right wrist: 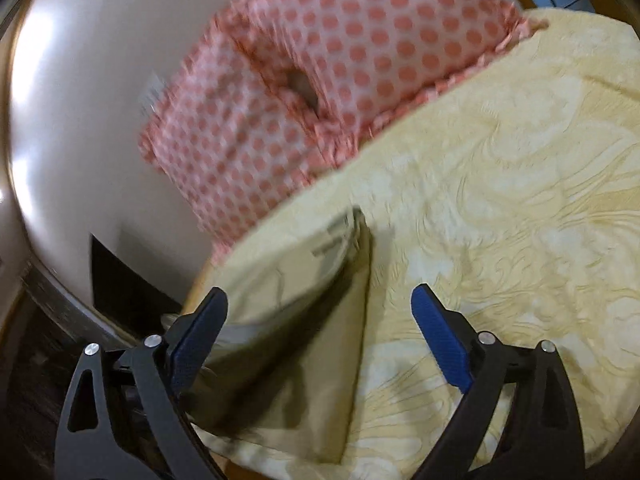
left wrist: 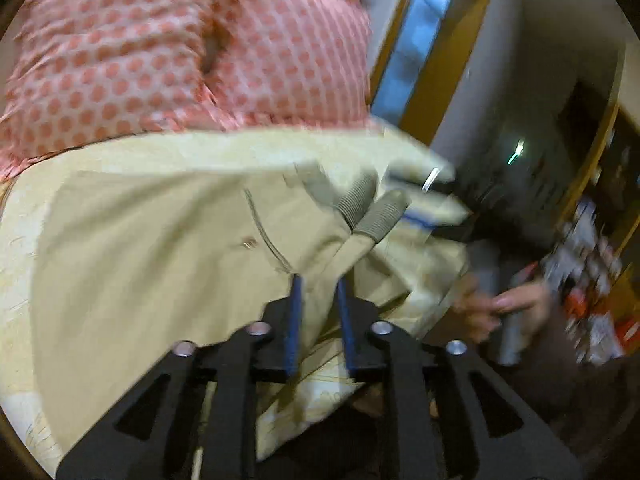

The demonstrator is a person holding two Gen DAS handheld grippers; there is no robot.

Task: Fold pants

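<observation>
The khaki pants (left wrist: 160, 240) lie on a pale yellow bedspread (left wrist: 16, 248), partly lifted. My left gripper (left wrist: 320, 280) is shut on a fold of the pants near the ribbed grey cuffs (left wrist: 372, 208) and holds it up. In the right wrist view, a folded corner of the pants (right wrist: 320, 320) lies between the open blue pads of my right gripper (right wrist: 320, 304), which hovers just above it and holds nothing. The bedspread (right wrist: 500, 220) fills the right of that view.
A pink dotted pillow (left wrist: 180, 48) (right wrist: 320, 80) lies at the head of the bed. A white wall (right wrist: 80, 120) is to the left. A person's hand (left wrist: 500, 304) and cluttered shelves (left wrist: 592, 280) are beyond the bed's edge.
</observation>
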